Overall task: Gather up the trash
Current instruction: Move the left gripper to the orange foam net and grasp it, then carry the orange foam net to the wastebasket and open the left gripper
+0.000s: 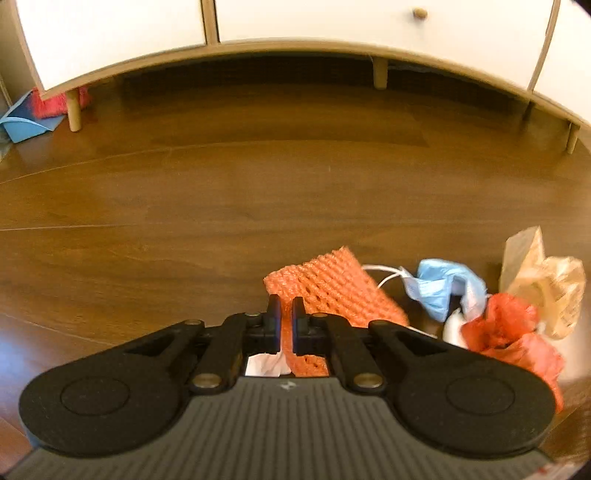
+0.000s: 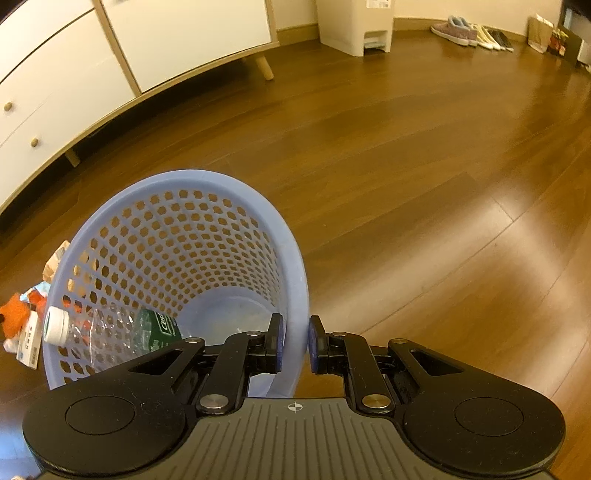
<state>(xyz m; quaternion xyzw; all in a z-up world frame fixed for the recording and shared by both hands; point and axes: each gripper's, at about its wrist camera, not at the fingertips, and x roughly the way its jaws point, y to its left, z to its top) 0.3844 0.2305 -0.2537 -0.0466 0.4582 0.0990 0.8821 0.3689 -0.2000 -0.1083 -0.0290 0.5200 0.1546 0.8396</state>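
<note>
Orange net (image 1: 332, 291) is being pinched by left gripper (image 1: 286, 314), seen only there; basket (image 2: 177, 236) rim is being clamped by right gripper (image 2: 295, 343); floor (image 2: 424, 184) at right lying open.

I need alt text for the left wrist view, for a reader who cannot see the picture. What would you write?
The left gripper is shut on an orange foam net just above a dark wooden floor. To its right lie a crumpled blue face mask, red plastic and a clear wrapper. A white cabinet on legs stands behind.
</note>
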